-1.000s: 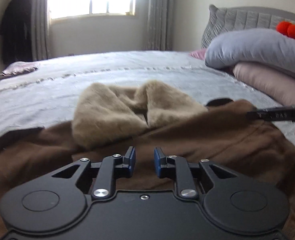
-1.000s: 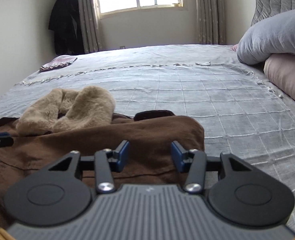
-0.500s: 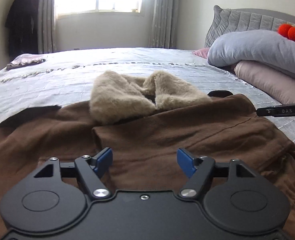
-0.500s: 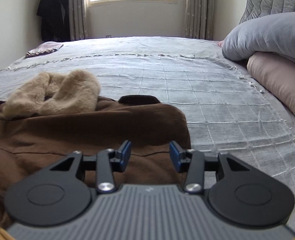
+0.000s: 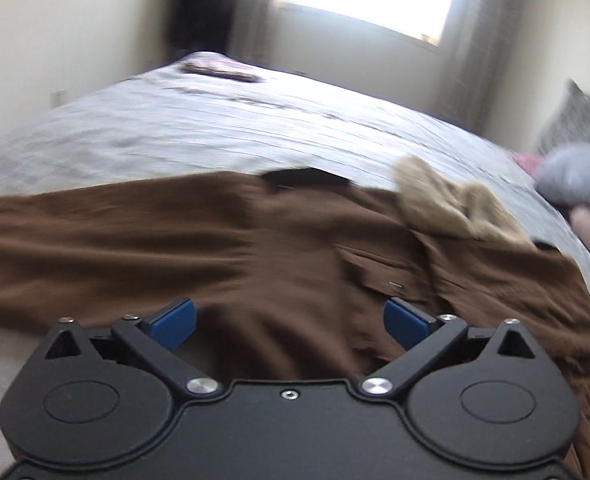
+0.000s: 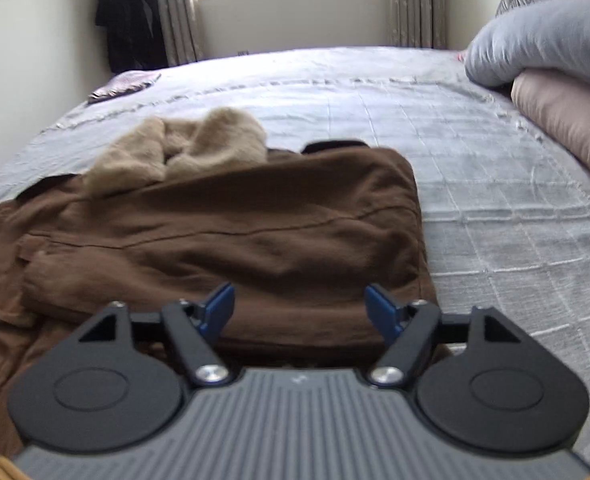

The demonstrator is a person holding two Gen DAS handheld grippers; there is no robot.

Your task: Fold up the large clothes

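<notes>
- On the grey bed (image 6: 475, 184) lies the brown coat (image 6: 255, 236), its tan fur collar (image 6: 183, 148) toward the window, one side already folded in over the body.
- Both tools have just been opening: the left tool (image 5: 289, 320) now has its blue pads spread as wide as they go, and the right tool (image 6: 299, 308) is well parted, with nothing between either pair.
- That suggests the last fold has been let go and the next edge is not yet taken.
- The left view, compared with a second ago, has swung sideways and tilted; it now looks along the coat's long spread part (image 5: 115, 236), blurred.
- Both tools point downward, hovering low above the cloth.
</notes>
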